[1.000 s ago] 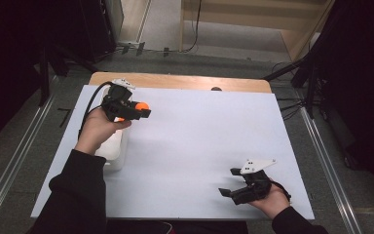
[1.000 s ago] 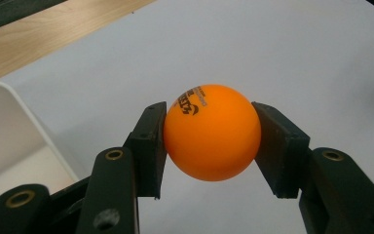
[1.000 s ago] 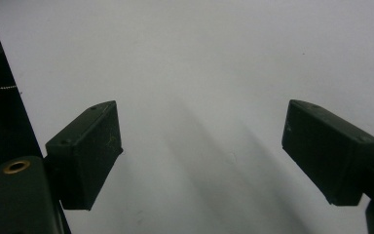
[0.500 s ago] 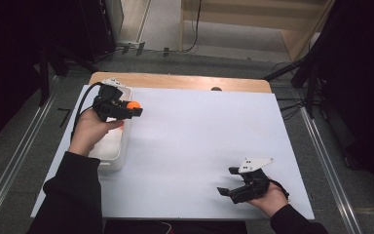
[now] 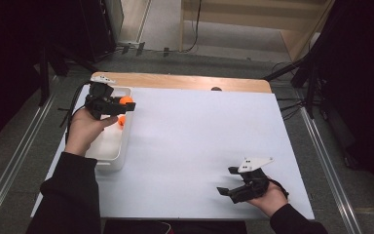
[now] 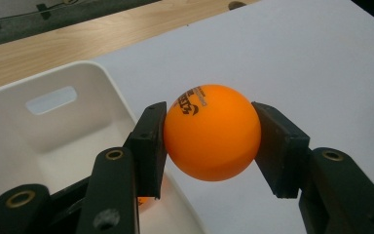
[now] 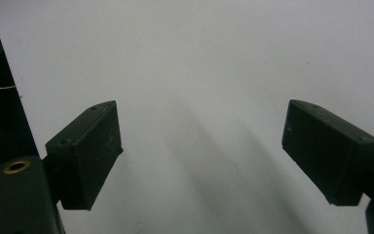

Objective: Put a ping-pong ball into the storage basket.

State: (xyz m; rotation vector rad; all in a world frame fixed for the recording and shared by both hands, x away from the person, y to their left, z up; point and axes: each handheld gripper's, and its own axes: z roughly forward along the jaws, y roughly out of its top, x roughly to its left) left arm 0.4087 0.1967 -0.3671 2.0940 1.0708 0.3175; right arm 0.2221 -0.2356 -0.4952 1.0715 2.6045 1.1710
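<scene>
Two orange balls (image 5: 125,101), one clamped in left claw (image 6: 209,141), one in bin (image 5: 108,153), right claw (image 7: 202,151) agape.

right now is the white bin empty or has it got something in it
Not empty. In the high view one orange ball lies inside the white bin, below the second ball clamped in the left gripper.

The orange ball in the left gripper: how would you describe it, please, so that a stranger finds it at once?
Look at the white bin on the table's left edge. Above its far end, the left gripper clamps the orange ball between its black jaws. A second orange ball lies inside the bin; this one is held and carries dark printed lettering.
</scene>
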